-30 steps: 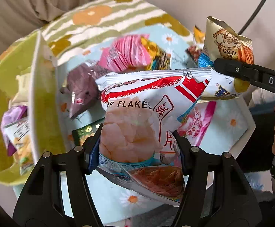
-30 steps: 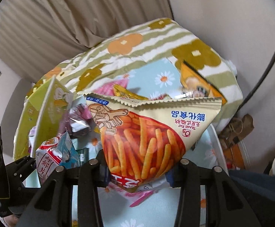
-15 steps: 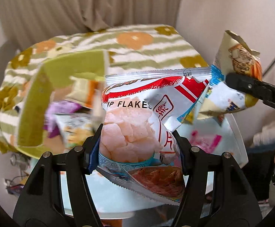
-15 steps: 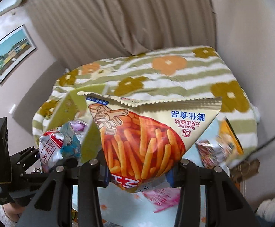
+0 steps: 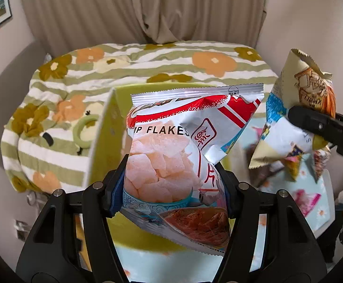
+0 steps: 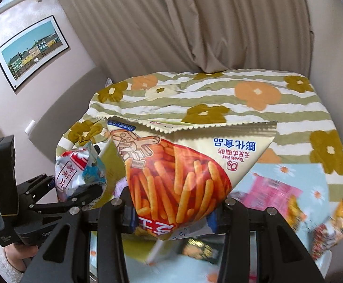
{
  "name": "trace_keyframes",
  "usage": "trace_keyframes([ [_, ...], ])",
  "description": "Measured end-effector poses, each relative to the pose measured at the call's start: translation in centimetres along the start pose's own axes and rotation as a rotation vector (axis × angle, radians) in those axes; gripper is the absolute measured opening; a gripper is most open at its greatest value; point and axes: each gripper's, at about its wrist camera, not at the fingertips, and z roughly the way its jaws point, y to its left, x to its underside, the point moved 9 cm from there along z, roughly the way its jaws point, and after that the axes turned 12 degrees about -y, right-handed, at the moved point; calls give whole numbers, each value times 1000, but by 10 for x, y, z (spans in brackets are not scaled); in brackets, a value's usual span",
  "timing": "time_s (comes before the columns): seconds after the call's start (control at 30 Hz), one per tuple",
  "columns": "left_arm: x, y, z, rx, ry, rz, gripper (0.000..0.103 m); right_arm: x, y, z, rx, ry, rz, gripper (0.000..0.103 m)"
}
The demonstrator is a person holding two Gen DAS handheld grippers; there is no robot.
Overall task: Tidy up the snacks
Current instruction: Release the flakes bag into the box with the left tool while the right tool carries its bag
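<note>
A: Left gripper [image 5: 172, 181] is clamped on the shrimp flakes bag [image 5: 183, 151], jaws pinching its lower half, bag upright and in the air. Right gripper [image 6: 172, 208] does the same with the fries-stick bag [image 6: 183, 172], closed on its bottom corner.

B: Where does it all go?

A: Likely the green box [image 5: 105, 141], directly behind and below the flakes bag. Loose packets, pink packet [image 6: 272, 188] included, lie on the daisy-print mat [image 6: 312, 174] to the right.

B: Tips for the drop?

A: Judgement only: one bag at a time, so the grippers don't collide over the opening. Lower each past the box wall before letting go; puffy bags bounce. Keep the squeeze light, contents crush easily.
</note>
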Motion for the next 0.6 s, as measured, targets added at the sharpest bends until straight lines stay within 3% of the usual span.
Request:
trace_keyframes([
  [0.2,-17,38,60,38,43,11,60,-7,24,51,30,43,-11,40],
  [0.37,-19,47,104,75,91,19,61,-7,22,80,84,81,3,40],
  [0.4,-18,48,109,76,96,20,64,-7,21,83,95,85,7,40],
  [0.47,-15,48,120,82,113,27,80,-7,19,92,120,91,11,40],
  [0.5,-14,49,124,73,118,35,99,-7,17,95,133,94,11,40],
  [0.6,-10,48,126,93,116,28,103,-6,16,101,142,103,19,40],
])
